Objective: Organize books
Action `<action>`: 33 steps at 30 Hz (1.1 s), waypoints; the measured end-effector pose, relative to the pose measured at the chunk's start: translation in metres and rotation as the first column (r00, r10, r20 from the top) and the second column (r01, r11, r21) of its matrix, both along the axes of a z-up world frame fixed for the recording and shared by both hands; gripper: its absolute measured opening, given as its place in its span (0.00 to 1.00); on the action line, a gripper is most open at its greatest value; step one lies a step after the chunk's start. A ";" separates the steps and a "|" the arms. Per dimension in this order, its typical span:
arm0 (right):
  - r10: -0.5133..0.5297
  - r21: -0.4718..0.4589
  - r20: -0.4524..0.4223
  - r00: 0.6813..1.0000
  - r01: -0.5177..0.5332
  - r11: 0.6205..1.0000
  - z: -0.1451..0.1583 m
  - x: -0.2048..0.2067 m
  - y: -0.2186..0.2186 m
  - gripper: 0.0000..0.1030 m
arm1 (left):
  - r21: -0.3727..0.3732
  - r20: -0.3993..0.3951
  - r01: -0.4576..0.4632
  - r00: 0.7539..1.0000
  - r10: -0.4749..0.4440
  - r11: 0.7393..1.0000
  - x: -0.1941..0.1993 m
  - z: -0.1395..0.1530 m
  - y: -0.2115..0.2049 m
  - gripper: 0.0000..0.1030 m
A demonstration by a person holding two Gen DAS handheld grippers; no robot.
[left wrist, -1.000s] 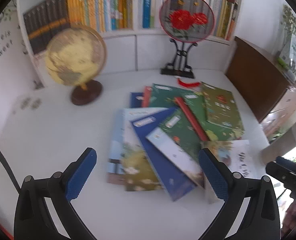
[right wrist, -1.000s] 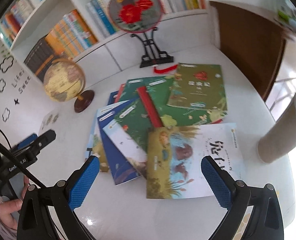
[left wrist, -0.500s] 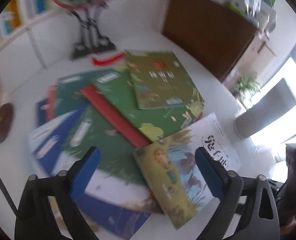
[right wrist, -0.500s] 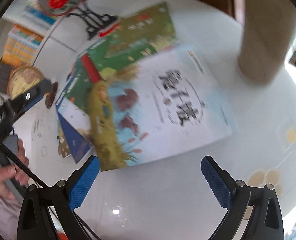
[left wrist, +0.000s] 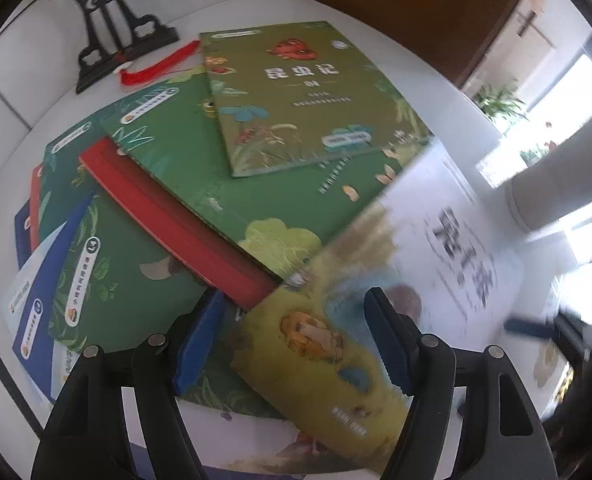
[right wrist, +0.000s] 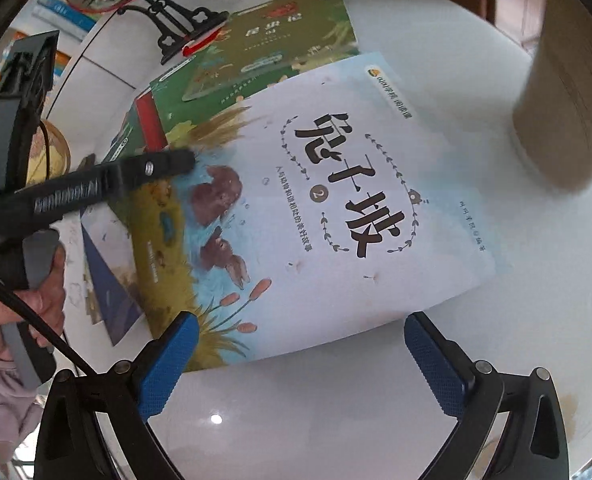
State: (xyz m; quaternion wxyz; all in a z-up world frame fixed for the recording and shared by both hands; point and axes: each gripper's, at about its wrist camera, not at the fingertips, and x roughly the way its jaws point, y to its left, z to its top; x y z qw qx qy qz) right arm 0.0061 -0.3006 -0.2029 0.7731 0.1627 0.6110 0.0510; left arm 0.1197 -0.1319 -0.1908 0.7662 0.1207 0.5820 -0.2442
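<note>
Several picture books lie fanned out and overlapping on the white table (right wrist: 336,420). On top at the near right is a white-and-blue rabbit book (right wrist: 336,208), also in the left wrist view (left wrist: 336,352). My left gripper (left wrist: 296,328) points steeply down over its yellow-green corner. Its jaws are closing, the corner lies between them, and the pads stand clear of it. My right gripper (right wrist: 302,360) is open at that book's near edge, touching nothing. Behind lie an olive book (left wrist: 296,96), green books (left wrist: 235,192), a red-edged book (left wrist: 167,216) and a blue one (left wrist: 43,300).
A black fan stand (left wrist: 107,40) with a red tassel (left wrist: 155,68) is behind the books. A beige cylinder (right wrist: 568,92) stands to the right of the rabbit book. A brown cabinet (left wrist: 396,0) borders the far side. A globe (right wrist: 49,152) is at the left, behind the hand (right wrist: 35,300) holding my left gripper.
Both grippers have come down close over the books. The left one swung right, rolled and narrowed its jaws; the globe and the shelf have left its view.
</note>
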 end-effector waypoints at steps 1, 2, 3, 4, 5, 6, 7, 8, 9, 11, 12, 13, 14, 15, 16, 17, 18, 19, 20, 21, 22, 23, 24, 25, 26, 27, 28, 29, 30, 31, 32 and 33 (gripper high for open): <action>0.004 -0.013 0.007 1.000 -0.004 1.000 0.000 0.003 -0.001 1.00 | -0.001 -0.005 0.015 1.000 -0.015 1.000 -0.004 0.001 0.000 0.67; 0.007 -0.028 0.014 1.000 -0.007 1.000 0.000 0.006 -0.004 1.00 | -0.004 -0.010 0.028 1.000 -0.028 1.000 -0.008 0.002 0.000 0.65; 0.008 -0.044 0.023 1.000 -0.007 0.999 0.000 0.009 -0.007 1.00 | -0.005 -0.015 0.042 0.999 -0.042 0.999 -0.014 0.003 0.001 0.65; 0.008 -0.048 0.032 0.999 -0.006 0.999 0.000 0.012 -0.008 1.00 | -0.004 -0.016 0.051 0.999 -0.051 0.999 -0.017 0.003 0.001 0.65; 0.012 -0.051 0.043 0.999 -0.009 0.999 -0.001 0.016 -0.011 1.00 | -0.004 -0.020 0.063 0.998 -0.063 0.998 -0.022 0.003 0.002 0.65; 0.016 -0.057 0.055 0.998 -0.013 0.998 0.000 0.020 -0.015 1.00 | -0.007 -0.028 0.076 0.997 -0.077 0.997 -0.026 0.004 0.001 0.65; 0.021 -0.068 0.060 0.998 -0.017 0.998 0.000 0.024 -0.017 1.00 | -0.011 -0.038 0.089 0.995 -0.089 0.996 -0.027 0.003 0.001 0.65; 0.020 -0.076 0.060 0.998 -0.016 0.997 0.000 0.026 -0.018 1.00 | -0.015 -0.042 0.101 0.994 -0.101 0.995 -0.025 0.001 -0.003 0.65; 0.015 -0.078 0.064 0.998 -0.009 0.997 0.001 0.027 -0.021 1.00 | -0.020 -0.038 0.107 0.993 -0.108 0.994 -0.026 0.004 -0.002 0.60; 0.002 -0.061 0.078 0.997 0.002 0.998 0.002 0.027 -0.027 1.00 | -0.035 -0.027 0.089 0.996 -0.090 0.995 -0.021 0.010 0.000 0.45; -0.001 -0.050 0.087 0.996 0.005 0.999 0.002 0.024 -0.029 1.00 | -0.033 -0.030 0.066 0.997 -0.067 0.997 -0.016 0.010 0.001 0.33; 0.000 -0.043 0.093 0.996 0.004 0.999 0.003 0.021 -0.030 1.00 | -0.024 -0.039 0.033 0.999 -0.034 0.999 -0.010 0.008 0.000 0.28; -0.002 -0.030 0.100 0.995 0.005 1.000 0.004 0.020 -0.031 1.00 | -0.024 -0.043 0.012 0.999 -0.014 1.000 -0.007 0.007 0.000 0.25; -0.009 -0.014 0.106 0.994 0.010 1.000 0.004 0.018 -0.032 0.96 | -0.023 -0.039 0.005 0.999 -0.006 1.000 -0.007 0.008 0.000 0.26; -0.013 -0.019 0.111 0.994 0.015 1.000 0.004 0.019 -0.030 0.92 | -0.016 -0.031 0.002 1.000 -0.003 1.000 -0.010 0.008 0.000 0.25; -0.006 -0.051 0.111 0.994 0.011 0.999 0.006 0.017 -0.030 0.83 | -0.011 -0.026 0.001 1.000 -0.001 1.000 -0.014 0.009 0.001 0.25; 0.006 -0.079 0.114 0.993 0.003 0.997 0.006 0.015 -0.027 0.76 | -0.012 -0.028 -0.006 1.000 0.006 1.000 -0.019 0.009 0.004 0.25; 0.020 -0.096 0.117 0.993 -0.009 0.995 0.007 0.013 -0.028 0.74 | -0.015 -0.039 -0.016 0.999 0.015 1.000 -0.022 0.006 0.008 0.25; 0.031 -0.095 0.121 0.992 -0.020 0.995 0.008 0.011 -0.027 0.70 | -0.022 -0.053 -0.029 0.998 0.028 0.999 -0.029 0.006 0.013 0.25; 0.037 -0.080 0.123 0.992 -0.027 0.996 0.008 0.010 -0.025 0.69 | -0.026 -0.061 -0.038 0.998 0.036 0.999 -0.033 0.004 0.019 0.25; 0.042 -0.064 0.124 0.991 -0.034 0.997 0.008 0.009 -0.024 0.69 | -0.035 -0.068 -0.048 0.997 0.045 0.998 -0.045 0.004 0.025 0.24; 0.051 -0.046 0.128 0.990 -0.046 0.998 0.008 0.009 -0.022 0.65 | -0.057 -0.071 -0.052 0.996 0.048 0.997 -0.055 0.005 0.029 0.21; 0.071 -0.018 0.144 0.987 -0.069 0.997 0.009 0.008 -0.018 0.48 | -0.079 -0.091 -0.057 0.995 0.050 0.995 -0.065 0.005 0.034 0.21; 0.099 0.053 0.147 0.984 -0.108 0.993 0.008 0.010 -0.011 0.44 | -0.079 -0.102 -0.062 0.993 0.054 0.995 -0.076 0.003 0.039 0.21; 0.124 0.100 0.130 0.984 -0.138 0.985 0.005 0.013 -0.001 0.44 | -0.052 -0.081 -0.072 0.994 0.068 0.996 -0.085 0.001 0.044 0.23; 0.175 0.065 0.125 0.977 -0.184 0.981 0.004 0.018 0.018 0.44 | -0.028 -0.055 -0.093 0.994 0.091 0.995 -0.092 0.001 0.050 0.23; 0.219 0.020 0.134 0.966 -0.224 0.974 0.006 0.019 0.030 0.44 | -0.036 -0.042 -0.121 0.992 0.119 0.992 -0.097 0.002 0.058 0.23; 0.272 -0.027 0.148 0.951 -0.271 0.962 0.009 0.021 0.044 0.44 | -0.032 -0.054 -0.155 0.987 0.153 0.987 -0.097 0.003 0.064 0.26; 0.301 -0.040 0.150 0.942 -0.298 0.954 0.012 0.022 0.052 0.44 | -0.030 -0.072 -0.183 0.981 0.180 0.983 -0.094 0.003 0.069 0.30; 0.298 -0.026 0.146 0.943 -0.297 0.954 0.013 0.022 0.053 0.44 | -0.035 -0.091 -0.197 0.977 0.193 0.980 -0.089 0.005 0.072 0.31; 0.268 0.004 0.141 0.953 -0.271 0.963 0.014 0.021 0.046 0.48 | -0.036 -0.094 -0.193 0.978 0.189 0.981 -0.084 0.006 0.071 0.32; 0.226 0.025 0.129 0.966 -0.231 0.973 0.014 0.020 0.036 0.56 | -0.034 -0.088 -0.178 0.981 0.175 0.983 -0.080 0.009 0.067 0.34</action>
